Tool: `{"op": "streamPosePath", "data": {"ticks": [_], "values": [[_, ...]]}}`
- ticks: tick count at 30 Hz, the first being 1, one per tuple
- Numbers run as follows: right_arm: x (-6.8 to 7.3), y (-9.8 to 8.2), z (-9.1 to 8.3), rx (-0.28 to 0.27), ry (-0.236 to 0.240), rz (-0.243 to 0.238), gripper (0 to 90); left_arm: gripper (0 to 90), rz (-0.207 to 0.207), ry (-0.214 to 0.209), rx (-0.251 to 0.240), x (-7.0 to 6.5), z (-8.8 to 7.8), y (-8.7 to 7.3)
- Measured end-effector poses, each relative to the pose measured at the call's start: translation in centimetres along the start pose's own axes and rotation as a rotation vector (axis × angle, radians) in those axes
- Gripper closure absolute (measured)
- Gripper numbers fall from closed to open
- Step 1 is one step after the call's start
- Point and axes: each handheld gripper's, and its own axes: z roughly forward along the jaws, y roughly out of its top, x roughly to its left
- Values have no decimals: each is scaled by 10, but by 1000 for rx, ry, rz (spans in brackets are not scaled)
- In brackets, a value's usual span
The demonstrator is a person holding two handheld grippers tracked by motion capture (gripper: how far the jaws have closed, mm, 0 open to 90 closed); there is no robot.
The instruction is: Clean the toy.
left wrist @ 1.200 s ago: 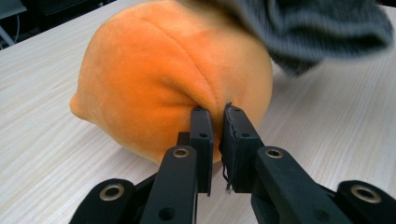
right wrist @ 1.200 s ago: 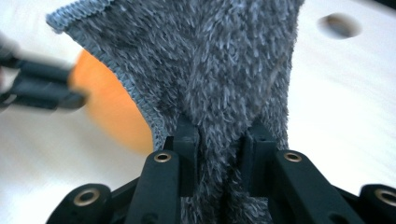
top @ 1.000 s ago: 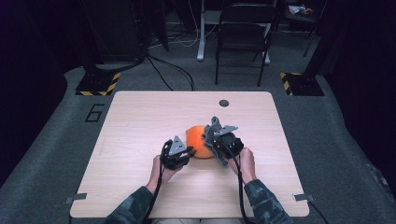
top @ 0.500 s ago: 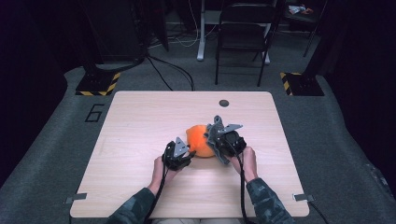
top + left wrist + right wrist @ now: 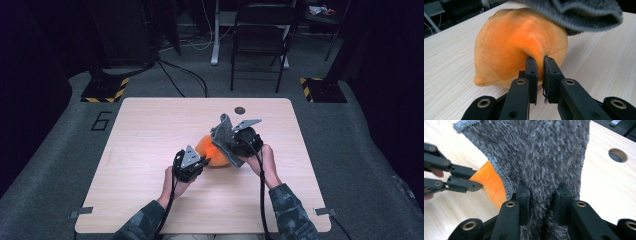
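An orange plush ball (image 5: 212, 152) (image 5: 511, 42) lies near the middle of the wooden table (image 5: 150, 130). My left gripper (image 5: 201, 160) (image 5: 540, 60) has just been closing and is now shut on a pinched fold of the plush's near side. A grey fuzzy cloth (image 5: 227, 145) (image 5: 536, 152) drapes over the plush's top and right side. It hangs from my right gripper (image 5: 224, 139) (image 5: 542, 188), whose jaws are shut on it just above the plush. In the right gripper view the orange plush (image 5: 490, 182) peeks from under the cloth's hem, with the left gripper (image 5: 479, 180) at its left.
A round cable hole (image 5: 240, 110) (image 5: 617, 155) sits in the table behind the plush. Beyond the far edge stand a folding chair (image 5: 260, 40), two yellow-black striped bases (image 5: 105, 90) and floor cables (image 5: 185, 75). The person's forearms enter from the near edge.
The left jaws have closed onto a fold of the orange plush. The right gripper has risen slightly with the grey cloth, lifting it off the plush.
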Motion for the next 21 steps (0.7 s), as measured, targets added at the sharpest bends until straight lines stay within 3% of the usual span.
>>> {"op": "streamPosePath", "data": {"ticks": [3,7,12,21], "values": [[7,-1,6,19,10,-26,709,831,-23,-7,6,3,1,-2],[9,-4,13,45,-28,-53,708,829,-29,-4,7,6,1,-3],[-4,-11,19,67,-37,-3,707,828,-33,0,13,7,2,-4],[-30,-34,37,169,-78,82,706,821,-37,-5,23,8,3,-5]]}}
